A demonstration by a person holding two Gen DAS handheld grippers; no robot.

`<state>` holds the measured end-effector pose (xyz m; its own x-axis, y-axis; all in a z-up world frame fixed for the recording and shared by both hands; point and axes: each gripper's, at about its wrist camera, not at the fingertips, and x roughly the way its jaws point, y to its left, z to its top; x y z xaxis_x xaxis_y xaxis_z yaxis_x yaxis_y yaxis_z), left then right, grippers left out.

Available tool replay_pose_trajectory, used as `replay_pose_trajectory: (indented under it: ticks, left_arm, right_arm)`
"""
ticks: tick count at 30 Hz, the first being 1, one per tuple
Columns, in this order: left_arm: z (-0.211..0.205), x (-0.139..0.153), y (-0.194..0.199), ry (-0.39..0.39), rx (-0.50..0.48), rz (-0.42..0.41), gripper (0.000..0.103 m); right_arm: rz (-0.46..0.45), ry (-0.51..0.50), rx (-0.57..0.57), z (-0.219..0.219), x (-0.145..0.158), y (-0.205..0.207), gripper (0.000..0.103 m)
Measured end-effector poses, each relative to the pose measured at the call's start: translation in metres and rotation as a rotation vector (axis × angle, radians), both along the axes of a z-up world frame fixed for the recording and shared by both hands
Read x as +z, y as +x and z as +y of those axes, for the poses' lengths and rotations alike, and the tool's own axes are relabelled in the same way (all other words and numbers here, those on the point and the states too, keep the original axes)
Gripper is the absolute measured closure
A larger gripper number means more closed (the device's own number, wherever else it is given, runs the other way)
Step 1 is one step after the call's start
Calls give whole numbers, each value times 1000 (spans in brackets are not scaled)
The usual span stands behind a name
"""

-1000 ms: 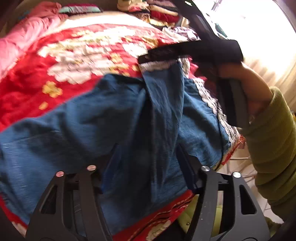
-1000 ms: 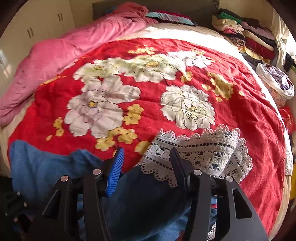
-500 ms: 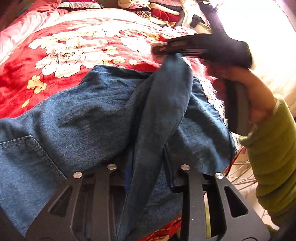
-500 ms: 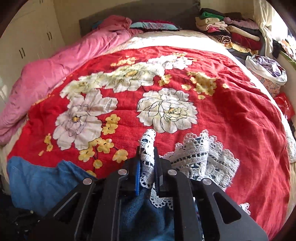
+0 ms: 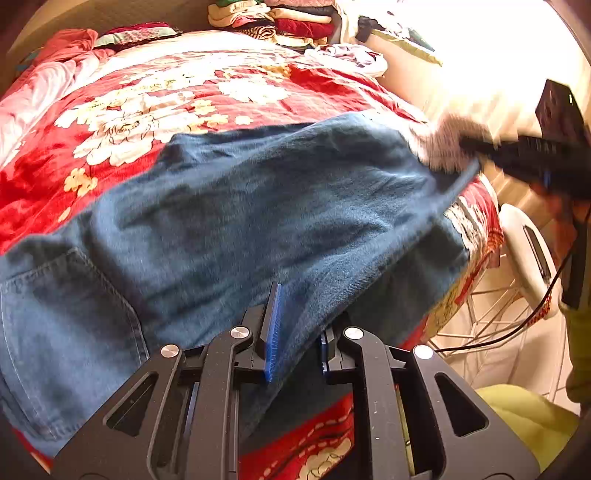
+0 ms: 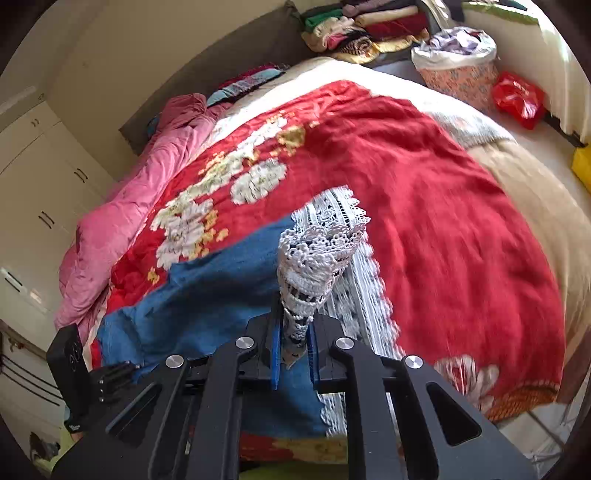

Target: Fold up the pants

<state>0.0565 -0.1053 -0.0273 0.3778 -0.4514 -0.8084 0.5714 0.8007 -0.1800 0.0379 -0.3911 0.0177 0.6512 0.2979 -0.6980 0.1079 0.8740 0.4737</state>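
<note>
— Red floral bedspread [image 5: 155, 122] covers the bed, yes? What sits at its left side?

— A pink quilt [image 6: 122, 221] is bunched along the left edge, with white cupboard doors [image 6: 40, 184] beyond it in the right wrist view. At the head end is a stack of folded clothes [image 6: 369, 29].

— And the pants?

— The blue denim pants [image 5: 240, 221] lie across the near part of the bedspread, a back pocket showing at the left. Their lace hem [image 6: 321, 251] is over on the right.

— What is the left gripper doing?

— The left gripper [image 5: 295, 332] has just been closing, and its blue pads now pinch a raised fold of denim at the near edge.

— And the right one?

— The right gripper [image 6: 293, 347] has its jaws drawn narrow on the lace hem, lifted off the bedspread. Further right stands a laundry basket [image 6: 458, 70] with a red bag [image 6: 517, 99] beside it.
</note>
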Motion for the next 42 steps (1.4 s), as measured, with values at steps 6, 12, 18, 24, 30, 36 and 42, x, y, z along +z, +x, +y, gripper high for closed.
replay_pose_trajectory:
  ticks: [6, 12, 18, 24, 30, 36, 42]
  left_arm:
    - [-6, -5, -8, 55, -3, -27, 99]
    - [-3, 3, -15, 68, -17, -41, 103]
    - [-3, 1, -35, 104, -48, -58, 103]
    - [-1, -13, -34, 117, -37, -23, 101]
    - [22, 2, -48, 50, -4, -27, 71]
    - [88, 41, -51, -24, 202, -108, 52]
    - [159, 47, -31, 100, 543, -151, 31]
  right_arm:
    - [65, 104, -49, -10, -36, -22, 73]
    - [34, 101, -68, -21, -26, -28, 94]
    - [81, 62, -32, -20, -38, -45, 94]
    - [118, 54, -28, -22, -56, -45, 89]
    - [52, -39, -154, -49, -20, -57, 65]
    - [-104, -264, 52, 11, 8, -41, 53]
    - [-37, -332, 288, 78, -26, -18, 53]
